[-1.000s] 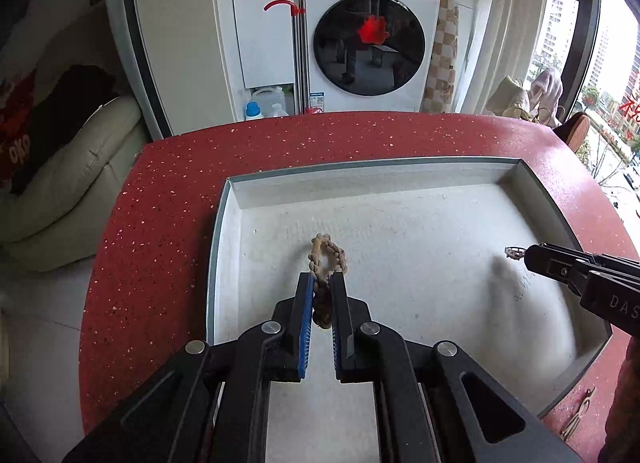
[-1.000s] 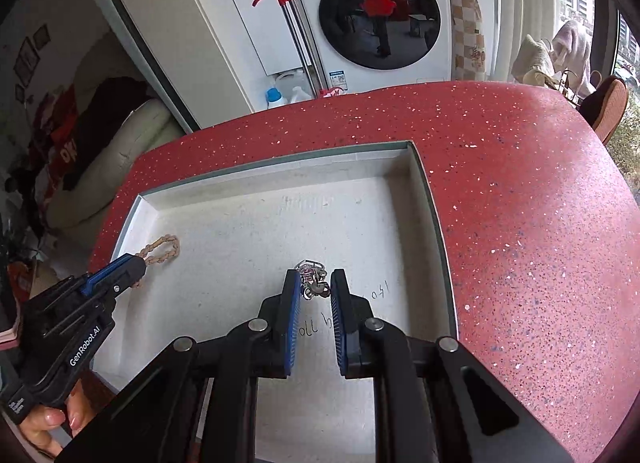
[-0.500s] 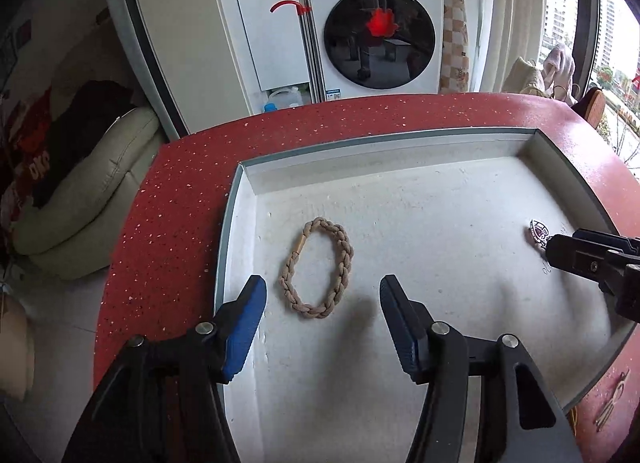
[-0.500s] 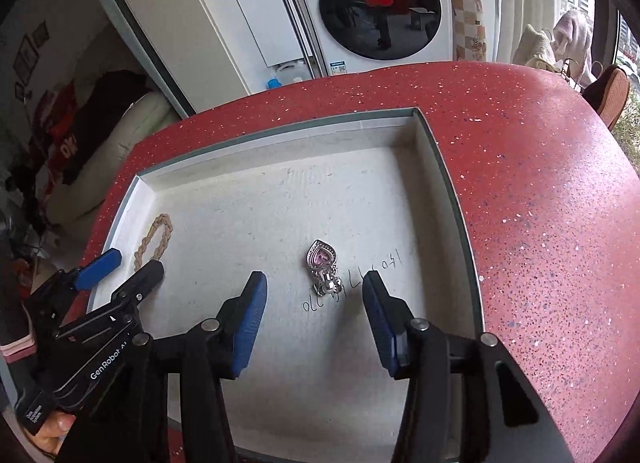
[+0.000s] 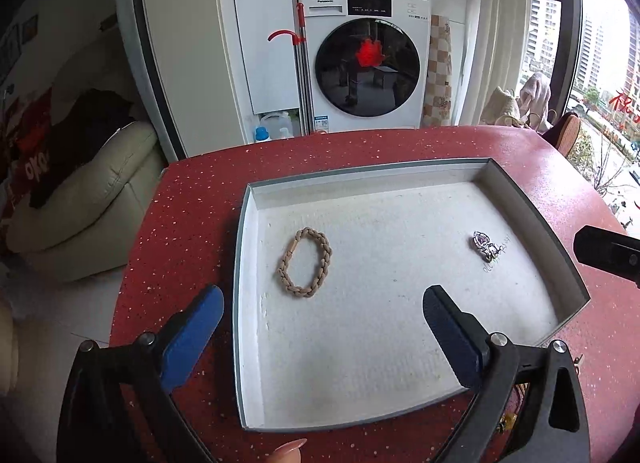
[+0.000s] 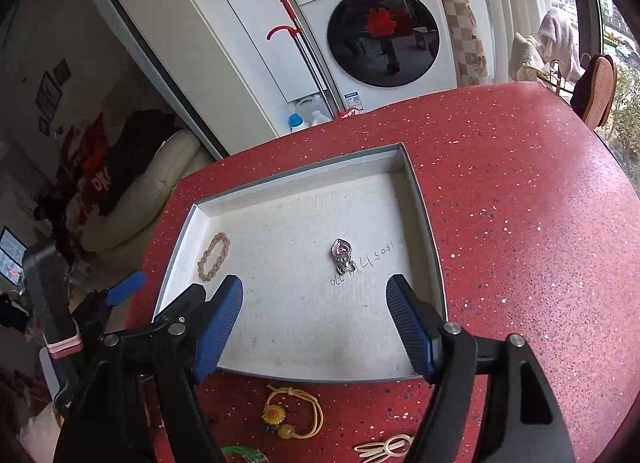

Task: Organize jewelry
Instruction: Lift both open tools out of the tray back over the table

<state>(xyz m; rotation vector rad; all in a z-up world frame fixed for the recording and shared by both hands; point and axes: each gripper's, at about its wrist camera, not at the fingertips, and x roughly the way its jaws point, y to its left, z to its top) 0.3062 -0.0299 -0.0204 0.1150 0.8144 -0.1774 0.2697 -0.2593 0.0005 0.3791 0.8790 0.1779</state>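
Observation:
A shallow white tray [image 5: 248, 247] [image 6: 432, 263] lies on the red speckled table. A tan braided bracelet [image 5: 305, 262] [image 6: 214, 255] lies flat in its left part. A silver heart pendant [image 5: 484, 243] [image 6: 342, 254] lies in its right part beside handwritten marks. My left gripper [image 5: 320, 323] is open and empty, raised above the tray's near left part. My right gripper [image 6: 314, 323] is open and empty, above the tray's near edge. The left gripper's blue fingers [image 6: 126, 287] show at the left of the right wrist view.
On the table in front of the tray lie a yellow cord with a sunflower charm [image 6: 292, 411], a beige hair clip [image 6: 384, 447] and a green item [image 6: 240, 455]. A washing machine [image 5: 360, 67] and a cream sofa [image 5: 80, 199] stand beyond the table.
Both grippers opened, let the bracelet and the pendant down in the tray, then drew back and up. Both pieces now lie free in the tray.

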